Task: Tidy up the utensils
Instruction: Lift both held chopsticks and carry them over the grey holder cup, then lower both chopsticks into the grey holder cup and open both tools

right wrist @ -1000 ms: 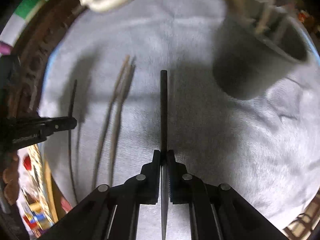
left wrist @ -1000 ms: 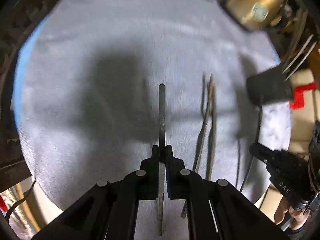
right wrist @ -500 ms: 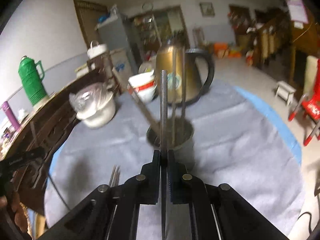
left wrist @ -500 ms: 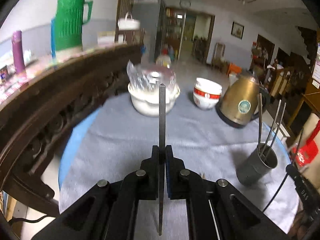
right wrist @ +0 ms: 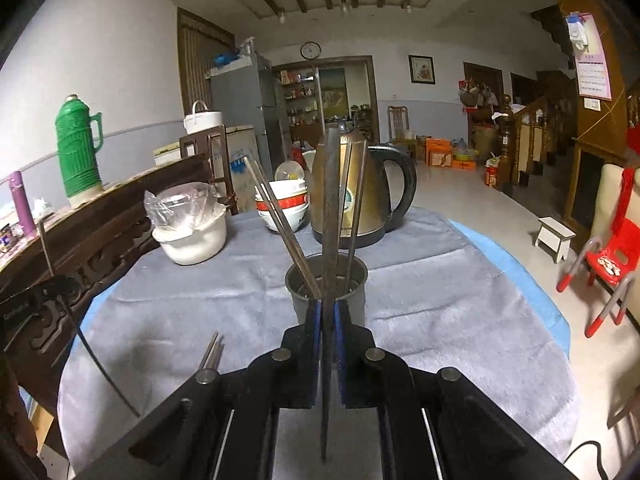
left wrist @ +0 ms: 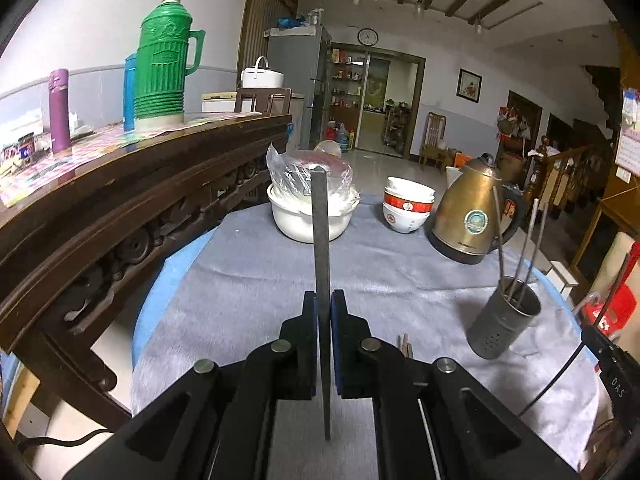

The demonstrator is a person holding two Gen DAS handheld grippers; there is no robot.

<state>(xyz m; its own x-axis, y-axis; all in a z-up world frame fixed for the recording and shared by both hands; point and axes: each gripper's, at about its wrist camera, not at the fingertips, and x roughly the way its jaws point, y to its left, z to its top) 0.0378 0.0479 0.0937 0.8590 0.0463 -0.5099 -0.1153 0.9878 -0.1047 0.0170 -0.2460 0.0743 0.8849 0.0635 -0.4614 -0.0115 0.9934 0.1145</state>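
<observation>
My left gripper (left wrist: pixel 324 300) is shut on a dark chopstick (left wrist: pixel 320 232) that stands upright between the pads, over the grey cloth. My right gripper (right wrist: pixel 326 312) is shut on another dark chopstick (right wrist: pixel 330 200), upright, just in front of the grey metal utensil cup (right wrist: pixel 298 292). The cup holds several chopsticks; it also shows in the left wrist view (left wrist: pixel 502 330) at the right. A pair of chopsticks (right wrist: pixel 212 350) lies on the cloth left of my right gripper; its tips show in the left wrist view (left wrist: pixel 405 344).
A round table with a grey cloth (left wrist: pixel 248 280) carries a white bowl under plastic wrap (left wrist: pixel 310 208), stacked bowls (left wrist: pixel 408 206) and a brass kettle (left wrist: pixel 470 216). A dark carved sideboard (left wrist: pixel 120 216) with a green thermos (left wrist: pixel 162 68) stands at the left. A red chair (right wrist: pixel 608 264) stands at the right.
Both grippers have tilted up from looking down at the cloth to looking level across the table, each still holding its chopstick. The right one now faces the cup closely.
</observation>
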